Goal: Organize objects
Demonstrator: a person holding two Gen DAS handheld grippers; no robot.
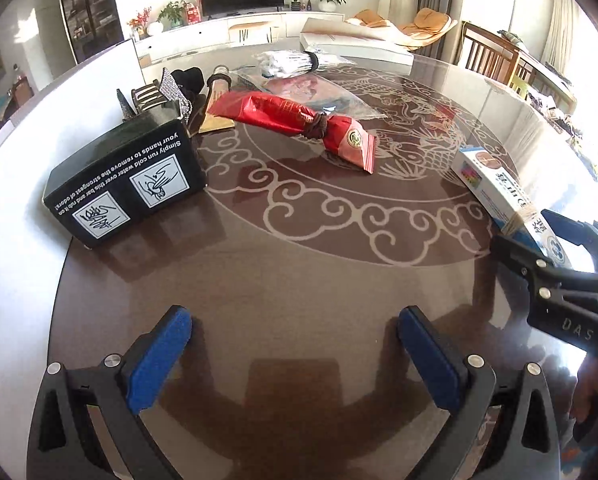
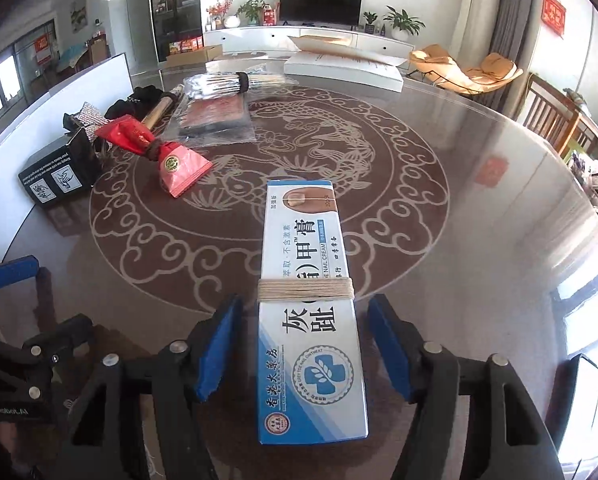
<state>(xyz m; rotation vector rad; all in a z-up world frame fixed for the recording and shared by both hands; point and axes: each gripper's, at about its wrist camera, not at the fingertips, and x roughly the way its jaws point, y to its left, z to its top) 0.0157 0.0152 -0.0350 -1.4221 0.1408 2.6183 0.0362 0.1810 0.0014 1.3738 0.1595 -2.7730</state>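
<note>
Printed on black box (image 1: 125,184), far left of claw: "Simply run cold water over this bar". On blue-white carton (image 2: 311,312), between the pads: "NAIL CREAM", "灰趾", "甲膏".

Bench (image 1: 299,272) bare in front of left tool (image 1: 295,364), open w/ nothing btwn pads. Black box (image 1: 127,184) blocks far left; red packet (image 1: 299,120) lies across centre beyond it. Right tool (image 2: 299,348) straddles blue-white carton (image 2: 307,320), narrow gaps each side, pads not touching. Right half of bench past carton is clear. Clutter at back left: clear bags (image 2: 219,116), white flat box (image 2: 343,68) at far edge.
</note>
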